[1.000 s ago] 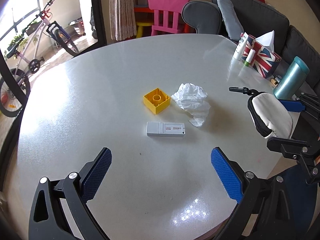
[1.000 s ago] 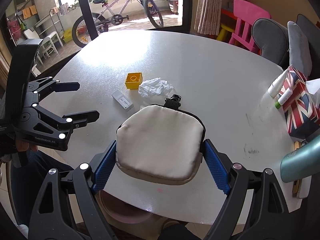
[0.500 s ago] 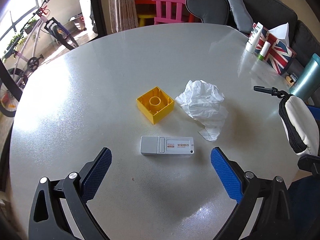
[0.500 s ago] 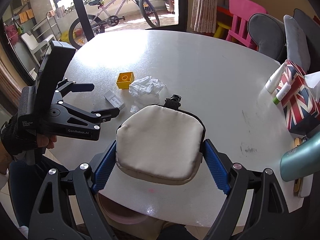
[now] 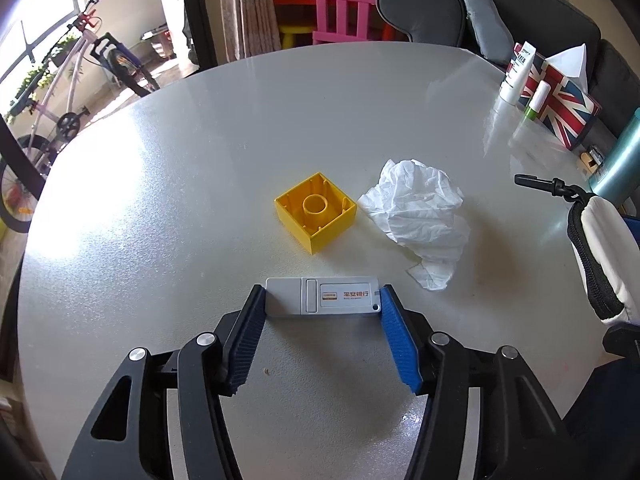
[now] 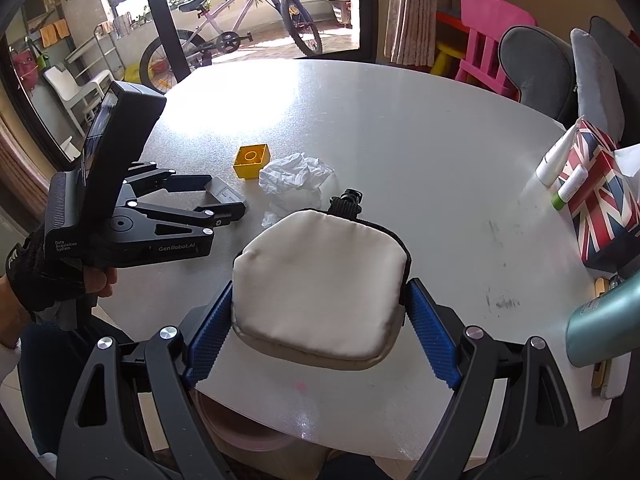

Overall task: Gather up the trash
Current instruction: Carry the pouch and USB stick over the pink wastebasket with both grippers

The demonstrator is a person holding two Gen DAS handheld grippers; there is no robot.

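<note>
Your left gripper [image 5: 322,300] has closed onto the flat grey plastic card reader [image 5: 322,295] on the table; your right gripper [image 6: 320,312] clamps the cream zipped fabric pouch [image 6: 320,288].

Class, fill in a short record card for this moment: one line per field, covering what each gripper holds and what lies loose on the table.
left gripper: shut on grey card-like device, which lies flat on the table
right gripper: shut on beige zip pouch, held above the table's near edge
loose items: yellow toy block, open side up; crumpled white tissue beside it
table's right edge: Union Jack tissue box
</note>
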